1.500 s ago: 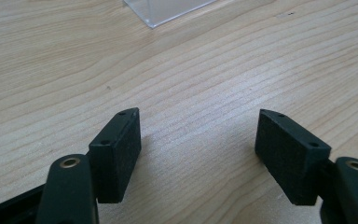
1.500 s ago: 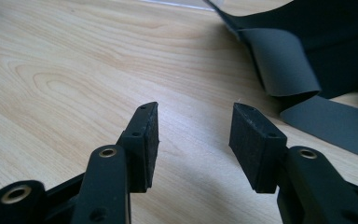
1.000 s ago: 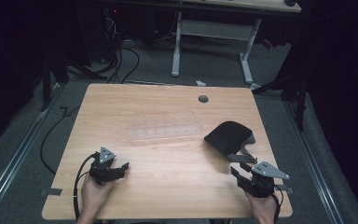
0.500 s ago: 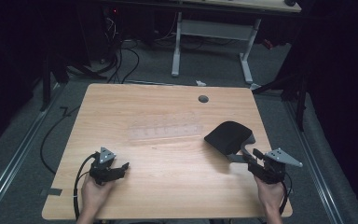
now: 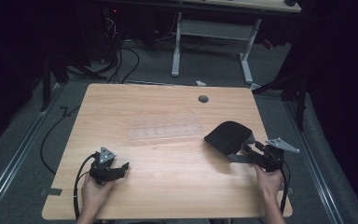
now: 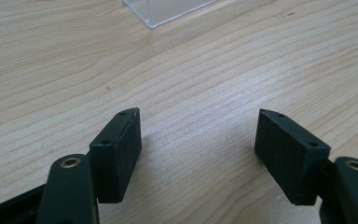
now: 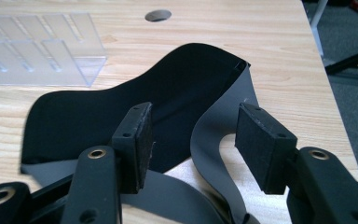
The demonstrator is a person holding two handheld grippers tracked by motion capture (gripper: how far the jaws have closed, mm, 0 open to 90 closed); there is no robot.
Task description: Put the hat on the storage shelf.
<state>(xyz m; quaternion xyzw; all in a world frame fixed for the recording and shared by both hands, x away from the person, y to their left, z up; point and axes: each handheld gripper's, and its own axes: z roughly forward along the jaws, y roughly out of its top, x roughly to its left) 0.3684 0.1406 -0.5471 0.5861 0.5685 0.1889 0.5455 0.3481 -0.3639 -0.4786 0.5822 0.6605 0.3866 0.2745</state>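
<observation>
Right gripper moved up to black mask, jaws opening; apparently unlabelled.

No readable text, labels, brand marks or numbers anywhere. Nothing printed on the black eye mask, its grey strap, the clear plastic organizer or the wooden table. Gripper pads plain black, unmarked.

Bright tabletop, dark surroundings, sharp focus
</observation>
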